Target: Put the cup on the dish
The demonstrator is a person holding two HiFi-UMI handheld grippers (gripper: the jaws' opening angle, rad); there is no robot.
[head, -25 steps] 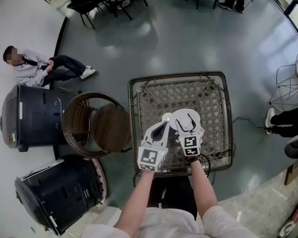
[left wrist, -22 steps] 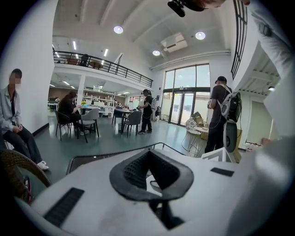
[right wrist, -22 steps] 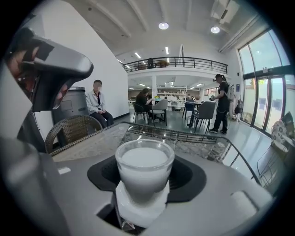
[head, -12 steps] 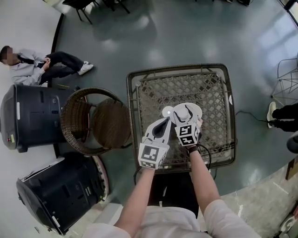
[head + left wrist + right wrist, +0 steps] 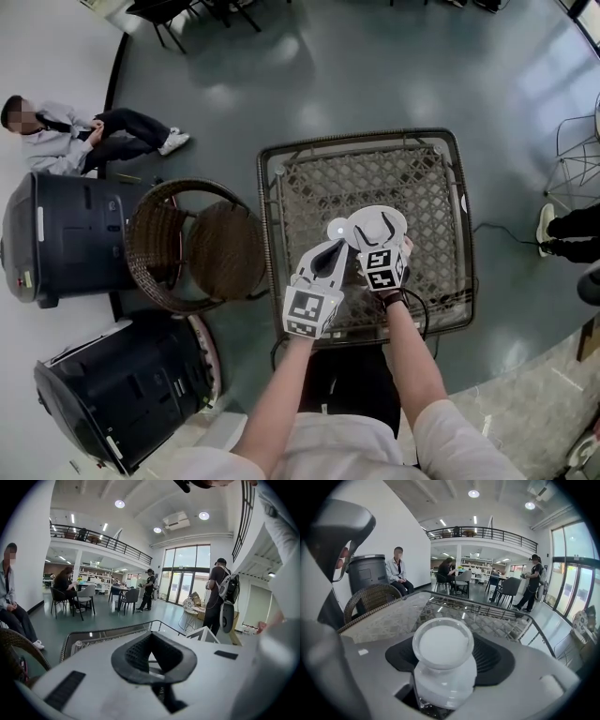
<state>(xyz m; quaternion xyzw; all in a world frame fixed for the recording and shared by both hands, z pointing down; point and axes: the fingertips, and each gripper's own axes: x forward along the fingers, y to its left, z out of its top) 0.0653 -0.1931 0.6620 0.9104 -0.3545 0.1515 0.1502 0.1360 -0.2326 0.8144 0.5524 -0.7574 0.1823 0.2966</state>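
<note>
The cup [image 5: 443,660], white and round-rimmed, sits between the black pads of the right gripper [image 5: 378,231], which is clamped on its sides. In the right gripper view it fills the lower middle of the frame, with the glass-topped table [image 5: 281,187] stretching away behind it. Whether the cup touches the glass cannot be told. That gripper hovers over the near half of the table, just right of the frame's centre in the head view. Its marker cube points back toward the person, and the bare right forearm runs up to it from the lower right. Just to its left lies a small white round piece [image 5: 336,228] on the glass, close to the gripper's front but too small to identify. The left gripper [image 5: 325,262] is beside and slightly lower in the frame, angled up and to the right toward that piece, with the left forearm rising to it from the bottom centre. In its own view its jaws meet at their far tips, leaving only a small triangular gap behind them with nothing in it. Left of the table stands a round wicker chair [image 5: 192,248], and further left two dark bins [image 5: 61,234]. A person [image 5: 66,141] sits on the floor at the upper left.
</note>
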